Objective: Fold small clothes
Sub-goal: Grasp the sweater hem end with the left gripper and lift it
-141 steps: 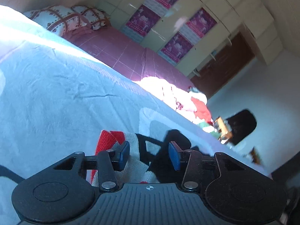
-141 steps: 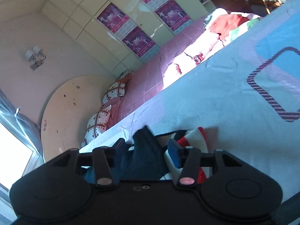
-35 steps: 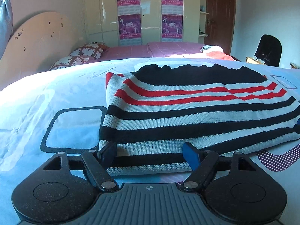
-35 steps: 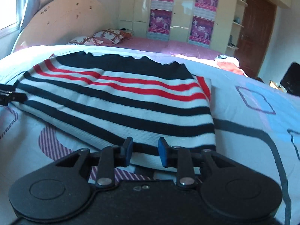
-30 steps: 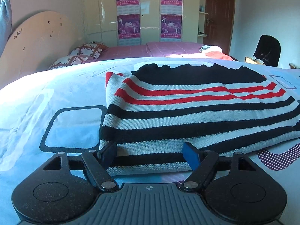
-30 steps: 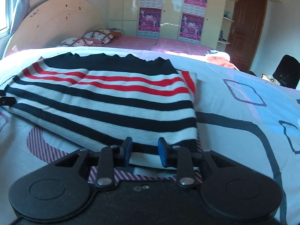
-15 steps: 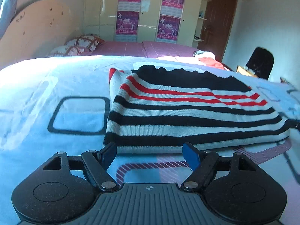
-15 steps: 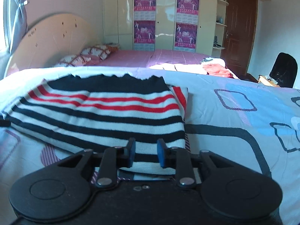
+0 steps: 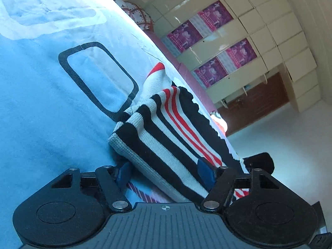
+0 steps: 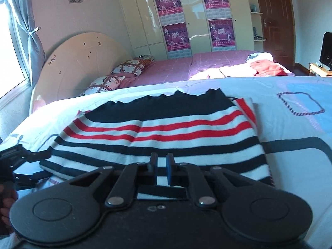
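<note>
Right wrist: knitted striped sweater, apparently folded.

Ribbed knit sweater on smooth cotton bedsheet.

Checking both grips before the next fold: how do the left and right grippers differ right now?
The left gripper is rolled on its side, jaws wide but closing astride the striped sweater's corner; the right gripper sits level. The right gripper's jaws are nearly together, still closing at the near hem, while the left gripper's remain well apart. Whether either pinches cloth yet is unclear. Both sit at the sweater's near edge on the bedsheet.
</note>
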A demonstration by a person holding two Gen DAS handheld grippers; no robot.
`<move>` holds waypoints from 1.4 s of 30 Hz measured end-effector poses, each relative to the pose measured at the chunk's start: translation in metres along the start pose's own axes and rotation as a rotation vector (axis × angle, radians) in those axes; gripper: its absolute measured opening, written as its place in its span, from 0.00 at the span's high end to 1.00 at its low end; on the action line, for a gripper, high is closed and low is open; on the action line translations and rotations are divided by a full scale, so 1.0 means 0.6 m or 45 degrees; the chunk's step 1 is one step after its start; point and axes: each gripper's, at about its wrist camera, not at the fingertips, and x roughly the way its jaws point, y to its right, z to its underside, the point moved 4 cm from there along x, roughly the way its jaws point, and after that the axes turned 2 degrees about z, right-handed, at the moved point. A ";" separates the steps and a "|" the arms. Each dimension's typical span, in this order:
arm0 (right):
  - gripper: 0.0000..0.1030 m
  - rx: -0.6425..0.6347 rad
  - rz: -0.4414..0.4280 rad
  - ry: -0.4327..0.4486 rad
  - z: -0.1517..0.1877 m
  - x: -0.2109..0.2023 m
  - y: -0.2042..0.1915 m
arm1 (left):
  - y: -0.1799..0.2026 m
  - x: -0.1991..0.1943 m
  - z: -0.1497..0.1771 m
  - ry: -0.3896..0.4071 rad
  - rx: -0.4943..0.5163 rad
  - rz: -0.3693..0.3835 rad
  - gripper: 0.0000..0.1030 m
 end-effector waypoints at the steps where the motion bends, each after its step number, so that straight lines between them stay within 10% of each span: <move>1: 0.91 0.000 -0.010 0.001 -0.003 0.005 -0.003 | -0.004 0.007 -0.005 0.018 -0.032 0.009 0.41; 7: 0.91 0.052 -0.069 -0.013 -0.025 0.051 -0.007 | 0.004 0.052 -0.018 0.064 -0.027 0.054 0.43; 12: 0.94 0.060 -0.117 -0.038 -0.037 0.094 -0.017 | -0.015 0.094 -0.030 0.080 -0.098 0.045 0.79; 29: 1.00 0.007 -0.138 -0.154 -0.012 0.183 -0.043 | -0.019 0.106 -0.037 0.163 -0.174 0.167 0.85; 42: 1.00 0.010 -0.150 -0.152 -0.015 0.184 -0.039 | -0.009 0.124 -0.045 0.123 -0.073 0.046 0.86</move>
